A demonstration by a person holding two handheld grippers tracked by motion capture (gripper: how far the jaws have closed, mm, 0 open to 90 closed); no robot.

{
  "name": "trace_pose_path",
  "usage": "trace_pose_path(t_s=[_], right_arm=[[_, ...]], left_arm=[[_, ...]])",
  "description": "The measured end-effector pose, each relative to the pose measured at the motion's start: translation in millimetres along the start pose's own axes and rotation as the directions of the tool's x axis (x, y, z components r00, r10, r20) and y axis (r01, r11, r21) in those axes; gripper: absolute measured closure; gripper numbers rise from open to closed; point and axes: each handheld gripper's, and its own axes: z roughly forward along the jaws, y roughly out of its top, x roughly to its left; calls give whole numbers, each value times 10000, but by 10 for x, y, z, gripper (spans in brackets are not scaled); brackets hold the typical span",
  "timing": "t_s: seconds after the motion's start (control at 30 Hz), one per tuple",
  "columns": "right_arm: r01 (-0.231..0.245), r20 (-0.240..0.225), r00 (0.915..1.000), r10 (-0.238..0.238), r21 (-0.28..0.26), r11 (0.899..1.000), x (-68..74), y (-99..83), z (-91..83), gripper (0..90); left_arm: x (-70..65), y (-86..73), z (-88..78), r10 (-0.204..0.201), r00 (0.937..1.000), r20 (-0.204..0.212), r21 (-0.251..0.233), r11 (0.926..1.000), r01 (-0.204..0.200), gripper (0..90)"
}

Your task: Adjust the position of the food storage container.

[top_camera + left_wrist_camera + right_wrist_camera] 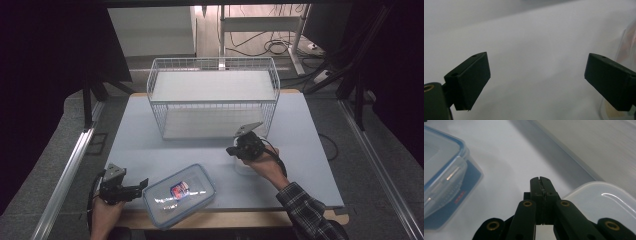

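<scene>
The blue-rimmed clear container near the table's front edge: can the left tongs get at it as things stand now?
Probably yes. The left tongs stand open right beside the container, its clear wall next to one jaw in the left gripper view, and nothing lies between them.

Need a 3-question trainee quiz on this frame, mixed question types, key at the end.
1. True or false: the left gripper has its jaws shut.
2. Multiple choice: where does the lidded container with the blue-rimmed lid lie? A) inside the wire basket B) on the near edge of the table, beside the left gripper C) on the floor
3. Fill in: in the right gripper view, the right gripper has its jaws ____, with nothing between them.

Key: 1 false, the jaws stand wide apart over bare table. 2 B. 3 shut.
</scene>
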Motion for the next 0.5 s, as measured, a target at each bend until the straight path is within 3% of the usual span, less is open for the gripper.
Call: trace_pose_path(t_s=[0.5], right_arm=[[-805, 846, 9932, 803, -13, 9968, -315, -125, -139, 892]], left_arm=[[16, -11, -3, -19, 10000, 21, 176, 9998, 19, 70]])
